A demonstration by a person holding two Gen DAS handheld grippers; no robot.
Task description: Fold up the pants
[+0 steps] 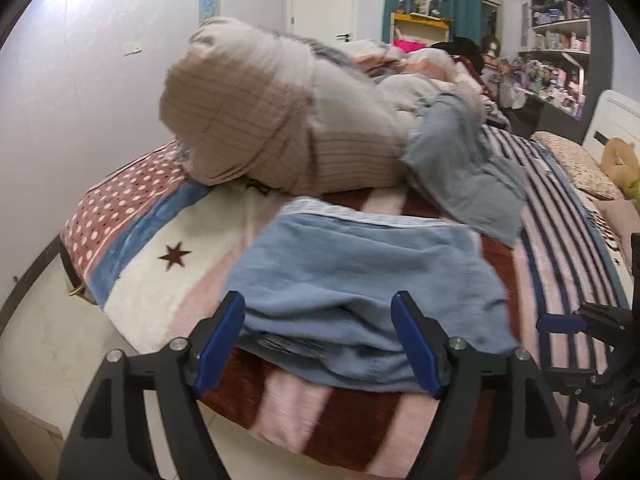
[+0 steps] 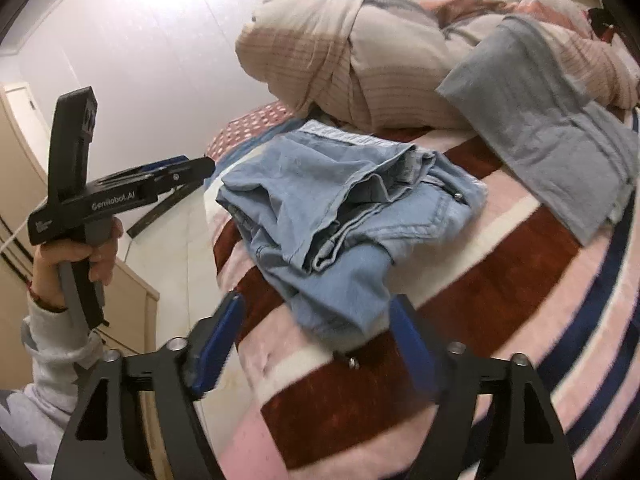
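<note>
Light blue denim pants [image 1: 360,276] lie folded in a thick bundle on the striped blanket [image 1: 320,412] near the bed's front edge; they also show in the right wrist view [image 2: 332,208]. My left gripper [image 1: 320,340] is open, its blue pads on either side of the bundle's near edge, holding nothing. It also shows from the side in the right wrist view [image 2: 192,168], held in a hand. My right gripper [image 2: 316,344] is open just in front of the pants' near corner, empty. Its tip shows at the right of the left wrist view [image 1: 560,324].
A rolled beige quilt [image 1: 260,120] lies behind the pants. A grey garment [image 1: 464,168] lies to the right, also in the right wrist view [image 2: 552,140]. Wall on the left, shelves [image 1: 560,40] at the back right, floor [image 1: 60,340] below the bed edge.
</note>
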